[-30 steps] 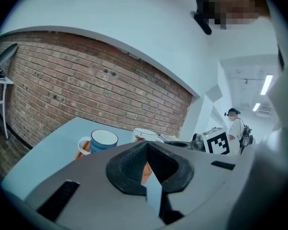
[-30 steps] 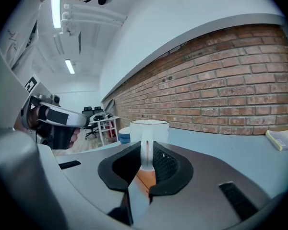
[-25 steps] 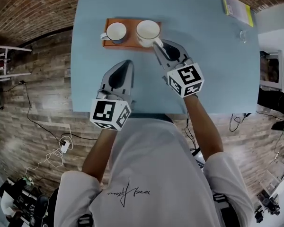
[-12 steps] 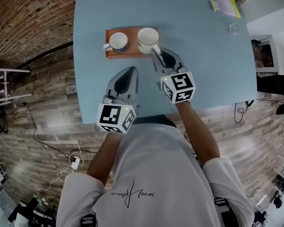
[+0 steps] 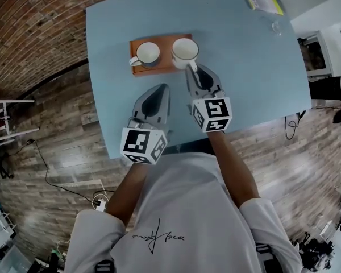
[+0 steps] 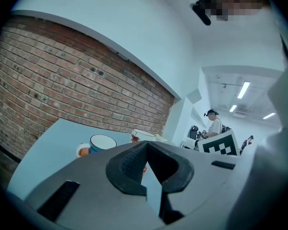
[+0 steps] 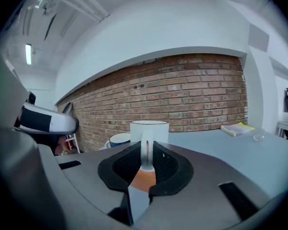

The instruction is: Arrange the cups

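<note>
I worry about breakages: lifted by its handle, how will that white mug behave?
The white mug looks rigid, probably ceramic or enamel, so it won't flex. The right gripper pinches only its thin handle, so the body may sag or swivel. It looks empty from above, so probably light.

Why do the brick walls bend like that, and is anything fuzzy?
Both gripper views: the wide lens bows the brick wall and blackens the corners. Right gripper view: the white cup is sharp. Head view: the table has curved edges too; light is even, no glare.
</note>
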The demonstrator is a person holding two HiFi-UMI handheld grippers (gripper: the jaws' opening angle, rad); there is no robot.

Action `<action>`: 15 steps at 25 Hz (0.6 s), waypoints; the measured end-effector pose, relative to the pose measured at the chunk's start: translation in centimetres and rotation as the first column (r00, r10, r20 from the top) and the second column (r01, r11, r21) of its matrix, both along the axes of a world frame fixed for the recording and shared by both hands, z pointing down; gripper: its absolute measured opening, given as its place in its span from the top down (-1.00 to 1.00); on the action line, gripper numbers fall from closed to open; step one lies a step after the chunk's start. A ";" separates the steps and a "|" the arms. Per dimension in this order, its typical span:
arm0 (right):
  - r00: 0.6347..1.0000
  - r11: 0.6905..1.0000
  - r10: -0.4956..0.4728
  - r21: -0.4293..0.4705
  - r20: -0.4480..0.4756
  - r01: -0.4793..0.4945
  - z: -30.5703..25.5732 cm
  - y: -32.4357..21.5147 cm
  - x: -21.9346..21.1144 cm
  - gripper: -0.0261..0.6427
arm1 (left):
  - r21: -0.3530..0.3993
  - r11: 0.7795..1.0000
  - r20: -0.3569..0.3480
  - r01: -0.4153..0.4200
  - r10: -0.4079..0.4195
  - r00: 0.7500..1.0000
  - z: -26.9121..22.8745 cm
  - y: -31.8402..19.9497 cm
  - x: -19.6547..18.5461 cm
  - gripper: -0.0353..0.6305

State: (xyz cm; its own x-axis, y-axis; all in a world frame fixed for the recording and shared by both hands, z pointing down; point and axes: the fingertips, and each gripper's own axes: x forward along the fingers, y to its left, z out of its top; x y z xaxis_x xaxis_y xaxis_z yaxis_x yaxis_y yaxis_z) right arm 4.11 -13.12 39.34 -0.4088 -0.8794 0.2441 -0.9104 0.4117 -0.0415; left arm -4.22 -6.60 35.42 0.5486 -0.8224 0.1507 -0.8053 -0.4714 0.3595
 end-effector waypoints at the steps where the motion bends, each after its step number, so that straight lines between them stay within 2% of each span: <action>1: 1.000 1.000 0.010 0.003 0.001 -0.010 0.1 0.0 -0.2 0.73 | -0.001 1.000 0.000 -0.005 0.005 1.000 0.1 0.0 -0.1 0.87; 15: 0.996 0.996 0.089 0.025 0.019 -0.089 1.5 -1.5 -0.5 0.74 | -0.022 1.000 0.017 0.022 -0.022 1.000 1.3 -0.8 0.1 0.87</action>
State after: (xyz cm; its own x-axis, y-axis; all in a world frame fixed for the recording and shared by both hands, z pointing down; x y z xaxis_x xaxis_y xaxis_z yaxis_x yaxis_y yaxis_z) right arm 3.59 -14.61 40.86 -0.3327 -0.9183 0.2145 -0.9427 0.3302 -0.0486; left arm -4.13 -7.40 36.77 0.5277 -0.8305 0.1782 -0.8215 -0.4457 0.3557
